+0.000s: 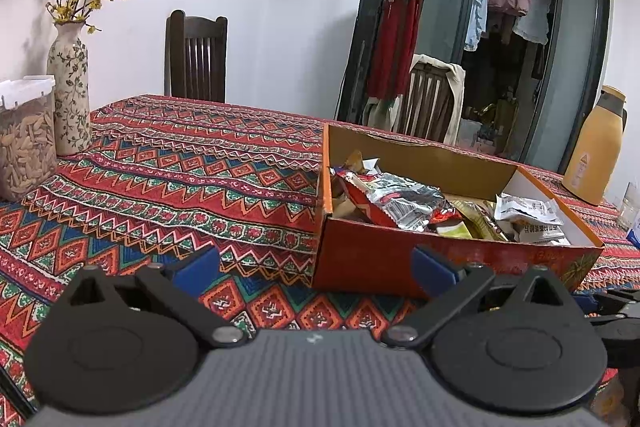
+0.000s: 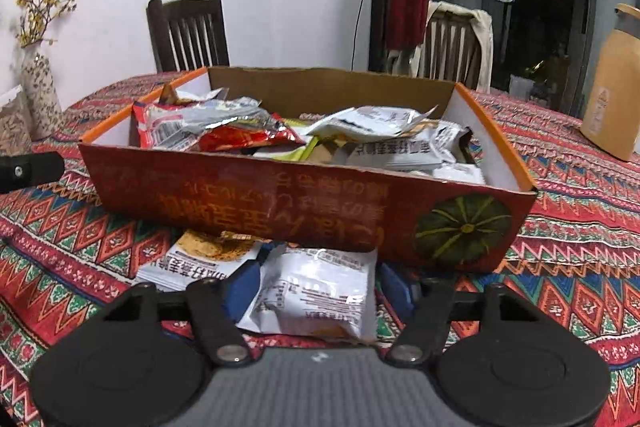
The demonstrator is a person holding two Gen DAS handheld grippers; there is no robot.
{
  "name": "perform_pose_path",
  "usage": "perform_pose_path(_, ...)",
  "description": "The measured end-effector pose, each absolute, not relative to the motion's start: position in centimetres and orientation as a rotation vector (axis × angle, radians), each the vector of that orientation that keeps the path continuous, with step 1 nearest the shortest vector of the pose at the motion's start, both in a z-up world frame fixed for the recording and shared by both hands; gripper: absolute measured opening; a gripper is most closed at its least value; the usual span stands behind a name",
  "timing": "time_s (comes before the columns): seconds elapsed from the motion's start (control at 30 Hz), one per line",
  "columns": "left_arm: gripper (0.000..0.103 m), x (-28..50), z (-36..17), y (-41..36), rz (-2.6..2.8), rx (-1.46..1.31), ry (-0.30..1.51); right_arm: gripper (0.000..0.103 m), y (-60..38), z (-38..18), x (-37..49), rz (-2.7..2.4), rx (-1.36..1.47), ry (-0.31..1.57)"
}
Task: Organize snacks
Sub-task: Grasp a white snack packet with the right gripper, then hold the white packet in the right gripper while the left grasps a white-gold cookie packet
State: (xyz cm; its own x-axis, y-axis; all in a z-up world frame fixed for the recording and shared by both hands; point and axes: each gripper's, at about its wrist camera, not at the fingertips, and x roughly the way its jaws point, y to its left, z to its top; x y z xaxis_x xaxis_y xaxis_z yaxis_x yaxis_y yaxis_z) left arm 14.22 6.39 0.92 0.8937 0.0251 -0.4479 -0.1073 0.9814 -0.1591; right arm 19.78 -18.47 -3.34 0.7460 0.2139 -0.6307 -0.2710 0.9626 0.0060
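Note:
An orange-red cardboard box [image 2: 280, 203] stands on the patterned tablecloth, piled with several snack packets [image 2: 224, 131]. My right gripper [image 2: 318, 287] sits low just in front of the box's near wall. Its blue pads [image 2: 244, 287] touch both sides of a white snack packet [image 2: 320, 303], which lies on the cloth. A second white and orange packet [image 2: 196, 259] lies to its left, partly under it. My left gripper [image 1: 316, 267] hovers open over bare cloth, with nothing between its pads. The box [image 1: 380, 259] is just ahead and to its right.
A flowered vase [image 1: 70, 87] with yellow twigs and a clear jar of seeds [image 1: 24, 147] stand at the table's left. An orange jug [image 1: 596, 151] stands at the far right. Two wooden chairs [image 1: 196, 59] stand behind the table, near a glass door.

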Motion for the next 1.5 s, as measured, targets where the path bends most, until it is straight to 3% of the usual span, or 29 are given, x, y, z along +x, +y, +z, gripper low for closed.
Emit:
perform_pose_path(0.17,0.103,14.2,0.8,6.3,0.066,-0.18,0.467,0.062,-18.2,-4.0,20.0,0.259,-0.078,0.685)
perform_pose_path(0.3,0.103,14.4,0.7,6.3,0.067,-0.18,0.479,0.047,-18.0,-4.0,19.4,0.284,-0.078,0.672)
perform_pose_path(0.4,0.103,14.6,0.6,6.4,0.068,-0.184,0.488,0.042,-18.0,-3.7,18.7,0.304,-0.072,0.656)
perform_pose_path(1.0,0.103,15.3,0.0,6.1,0.085,-0.169,0.529,0.042,-26.3,-1.9,16.4,0.108,0.032,0.481)
perform_pose_path(1.5,0.103,15.3,0.1,4.6,0.12,-0.077,0.519,0.042,-26.1,-2.3,15.1,0.125,0.015,0.38)
